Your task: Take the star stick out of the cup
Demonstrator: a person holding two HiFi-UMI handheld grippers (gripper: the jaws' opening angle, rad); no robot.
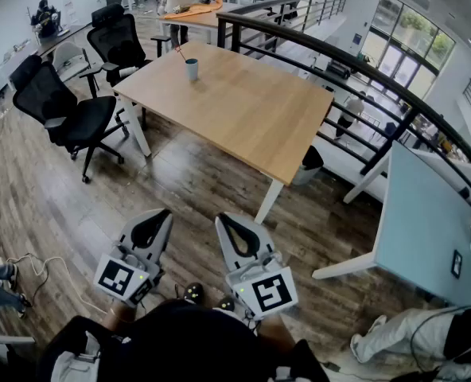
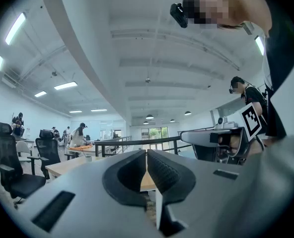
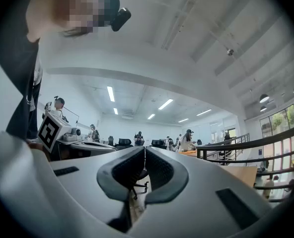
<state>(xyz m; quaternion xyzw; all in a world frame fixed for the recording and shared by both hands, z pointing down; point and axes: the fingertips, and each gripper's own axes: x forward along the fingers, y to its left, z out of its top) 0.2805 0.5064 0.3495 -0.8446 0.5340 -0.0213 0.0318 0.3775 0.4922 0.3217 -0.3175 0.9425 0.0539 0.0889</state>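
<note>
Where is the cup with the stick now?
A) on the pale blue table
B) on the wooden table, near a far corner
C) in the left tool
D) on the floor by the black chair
B: the head view shows the cup standing on the wooden table near its far corner, the stick in it.

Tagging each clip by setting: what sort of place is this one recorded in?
Most likely an open-plan office, apparently on a mezzanine: a wooden table with black swivel chairs beside it, and a dark railing overlooking a lower floor.
</note>
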